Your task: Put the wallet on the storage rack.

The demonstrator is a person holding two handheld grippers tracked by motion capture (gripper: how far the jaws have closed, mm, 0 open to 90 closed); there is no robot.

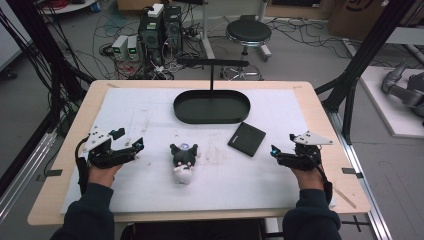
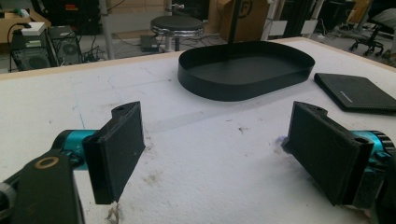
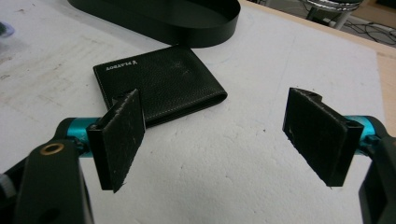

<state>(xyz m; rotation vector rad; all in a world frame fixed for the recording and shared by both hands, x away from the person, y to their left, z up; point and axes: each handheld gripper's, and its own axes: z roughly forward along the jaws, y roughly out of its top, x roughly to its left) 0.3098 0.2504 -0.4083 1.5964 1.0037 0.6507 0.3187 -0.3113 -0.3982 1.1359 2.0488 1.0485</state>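
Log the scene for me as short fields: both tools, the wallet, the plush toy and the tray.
left tool: open, nothing between its pads, left of the plush toy
right tool: open, nothing between its pads, points toward the wallet
wallet: black, closed, flat on the white mat, right of and below the tray
plush toy: black and white, mid-mat, between the two tools
tray: black oval, empty, at the mat's far side
white mat: stained in places

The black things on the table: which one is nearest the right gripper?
The flat black wallet. It lies just ahead of the open right gripper; the oval black tray sits farther back, and the black-and-white plush toy lies mid-table.
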